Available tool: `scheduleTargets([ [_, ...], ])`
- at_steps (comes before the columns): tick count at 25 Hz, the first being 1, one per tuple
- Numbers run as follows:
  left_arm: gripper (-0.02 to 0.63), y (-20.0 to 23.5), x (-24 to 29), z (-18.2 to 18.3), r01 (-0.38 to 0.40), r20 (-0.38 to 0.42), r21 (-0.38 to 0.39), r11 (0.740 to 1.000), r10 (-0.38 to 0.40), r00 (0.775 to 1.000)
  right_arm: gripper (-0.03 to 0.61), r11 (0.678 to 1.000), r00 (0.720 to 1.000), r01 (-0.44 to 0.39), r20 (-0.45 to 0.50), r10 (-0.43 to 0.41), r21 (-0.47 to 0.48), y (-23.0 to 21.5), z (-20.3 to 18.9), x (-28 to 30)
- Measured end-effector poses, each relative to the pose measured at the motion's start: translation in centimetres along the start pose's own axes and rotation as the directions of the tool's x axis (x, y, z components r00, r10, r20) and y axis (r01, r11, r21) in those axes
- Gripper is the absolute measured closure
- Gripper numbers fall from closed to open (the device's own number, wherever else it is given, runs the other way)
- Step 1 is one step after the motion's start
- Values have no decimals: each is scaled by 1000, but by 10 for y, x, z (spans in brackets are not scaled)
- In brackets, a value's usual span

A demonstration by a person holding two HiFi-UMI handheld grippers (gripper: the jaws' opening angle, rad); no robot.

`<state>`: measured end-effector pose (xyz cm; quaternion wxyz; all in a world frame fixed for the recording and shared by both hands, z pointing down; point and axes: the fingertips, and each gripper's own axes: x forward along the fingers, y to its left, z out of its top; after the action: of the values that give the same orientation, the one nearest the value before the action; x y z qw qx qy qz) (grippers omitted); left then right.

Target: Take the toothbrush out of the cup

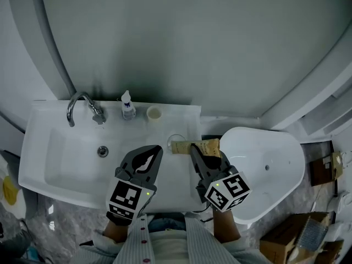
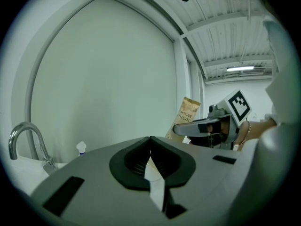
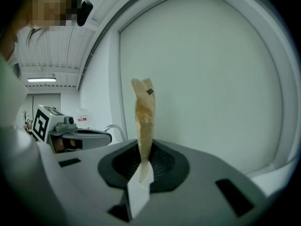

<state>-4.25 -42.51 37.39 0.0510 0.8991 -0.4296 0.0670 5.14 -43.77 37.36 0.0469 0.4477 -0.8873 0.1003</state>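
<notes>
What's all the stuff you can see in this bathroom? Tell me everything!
Ceramic sink: one, white, left half of the head view.
Curved metal faucet: one, shiny silver, sink's back left corner.
Small spray bottle: one, clear with white top, right of the faucet.
Small round cup: one, cream, right of the bottle.
Clear glass cup: one, see-through, sink's right ledge.
Paper toothbrush packet: one, brown, held by the right gripper.
Rounded tub: one, white, right of the sink.
Cardboard boxes: at least two, brown, floor at lower right.
Left gripper: one, grey, jaws together, nothing held.
Right gripper: one, grey, jaws shut on the packet.
</notes>
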Motion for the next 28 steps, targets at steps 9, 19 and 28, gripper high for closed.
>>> scheduleTargets([
  [9,597,-57,-26,2,13,-18,2,1000,-13,1000,532,997,998,-50,33,48,54,24,6,-57],
  [19,597,-118,-37,0,30,-25,10,1000,-29,999,531,993,996,-85,49,81,87,29,-5,-112],
  [28,597,-150,-38,-2,11,-11,13,1000,-10,1000,531,991,992,-120,53,117,57,28,-13,-141],
])
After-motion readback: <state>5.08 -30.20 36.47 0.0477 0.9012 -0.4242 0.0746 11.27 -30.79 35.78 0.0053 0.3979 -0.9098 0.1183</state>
